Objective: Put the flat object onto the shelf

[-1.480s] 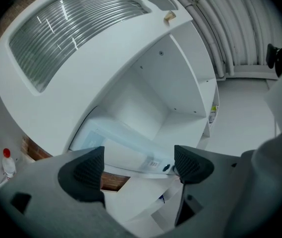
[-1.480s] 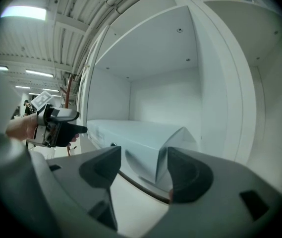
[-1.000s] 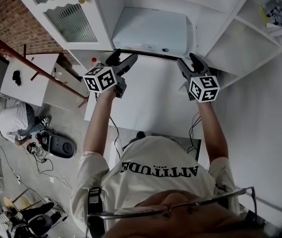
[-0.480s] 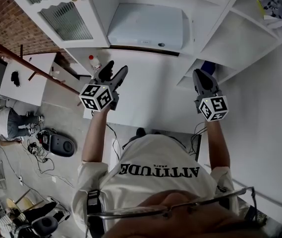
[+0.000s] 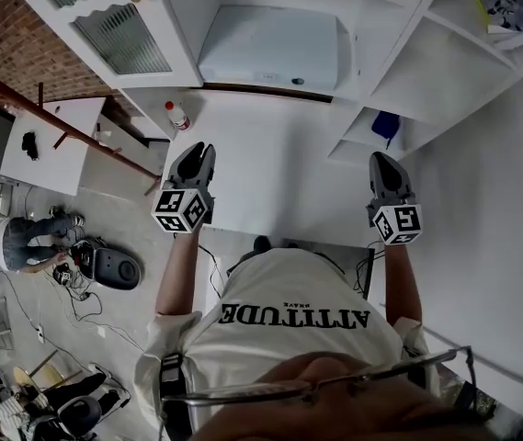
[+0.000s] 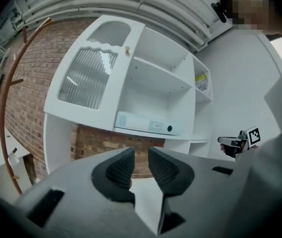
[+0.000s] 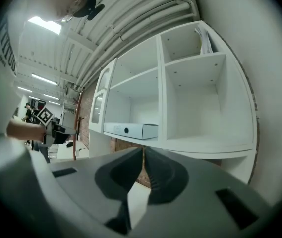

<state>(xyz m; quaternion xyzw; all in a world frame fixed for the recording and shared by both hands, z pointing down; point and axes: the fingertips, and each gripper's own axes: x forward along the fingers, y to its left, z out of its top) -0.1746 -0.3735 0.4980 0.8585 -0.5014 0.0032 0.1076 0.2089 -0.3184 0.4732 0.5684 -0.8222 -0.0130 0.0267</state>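
Head view: flat box (image 5: pixel 270 49) at shelf (image 5: pixel 243 88) edge.

Reaches forward with both arms, well apart, forearms straight. Holds left gripper (image 6: pixel 141 153) about level, jaws just closed down to a narrow gap, nothing between. Holds right gripper (image 7: pixel 142 152) level, jaws just drawn fully together, empty.

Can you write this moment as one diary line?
stage: box placed | flat white box: lying on shelf | left gripper: away from box, jaws just been closing, nothing between | right gripper: away, shut, empty
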